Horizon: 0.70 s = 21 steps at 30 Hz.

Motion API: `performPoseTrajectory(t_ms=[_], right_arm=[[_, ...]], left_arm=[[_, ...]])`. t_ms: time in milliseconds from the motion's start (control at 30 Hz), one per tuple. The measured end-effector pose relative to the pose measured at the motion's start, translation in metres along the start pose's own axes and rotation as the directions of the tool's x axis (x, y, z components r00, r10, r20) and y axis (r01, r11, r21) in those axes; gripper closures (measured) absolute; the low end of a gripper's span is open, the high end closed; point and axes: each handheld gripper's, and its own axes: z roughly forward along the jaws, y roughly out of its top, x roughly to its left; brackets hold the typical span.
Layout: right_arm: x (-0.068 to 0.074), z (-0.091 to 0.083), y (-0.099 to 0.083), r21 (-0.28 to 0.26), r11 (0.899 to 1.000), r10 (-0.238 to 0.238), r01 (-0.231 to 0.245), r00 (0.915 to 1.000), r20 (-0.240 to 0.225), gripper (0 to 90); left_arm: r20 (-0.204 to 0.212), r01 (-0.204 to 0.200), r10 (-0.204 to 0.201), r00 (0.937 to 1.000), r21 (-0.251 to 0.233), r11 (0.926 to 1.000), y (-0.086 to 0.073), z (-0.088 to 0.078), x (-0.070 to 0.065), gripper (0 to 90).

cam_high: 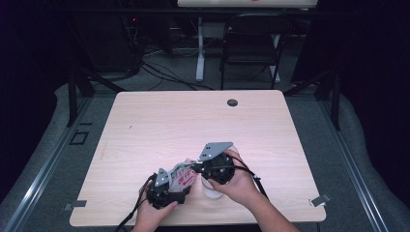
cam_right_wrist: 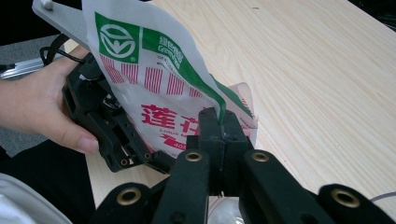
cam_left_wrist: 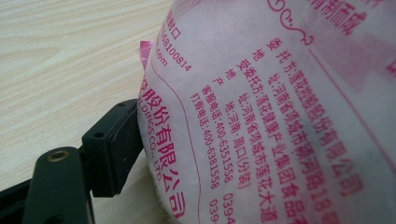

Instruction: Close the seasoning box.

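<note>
A white plastic packet (cam_high: 184,176) with red and green print hangs between my two grippers near the table's front edge. My right gripper (cam_right_wrist: 220,122) is shut on the packet's (cam_right_wrist: 159,79) green-edged corner, its jaws pressed together. My left gripper (cam_high: 178,183) sits on the left, held in a hand, and grips the packet's other side. In the left gripper view the packet (cam_left_wrist: 280,116) is very close and one black finger (cam_left_wrist: 112,142) presses against its edge; the other finger is hidden behind it. The left gripper's body (cam_right_wrist: 112,130) is partly hidden by the packet.
The light wooden table (cam_high: 193,121) has a dark round grommet (cam_high: 232,102) near its far edge. A pale, clear round object (cam_high: 212,190) sits under the right hand. A folding chair (cam_high: 251,43) and cables stand on the floor beyond the table.
</note>
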Motion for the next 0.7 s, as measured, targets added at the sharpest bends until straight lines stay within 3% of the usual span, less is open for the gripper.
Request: performPoseTrajectory(t_ms=[700], right_arm=[[-0.0002, 0.0003, -0.0004, 0.004, 1.0, -0.002, 0.002, 1.0, 0.008, 90.0]], left_arm=[[-0.008, -0.023, 0.023, 0.9997, -0.012, 0.9997, -0.0069, 0.0055, 0.0, 24.9]])
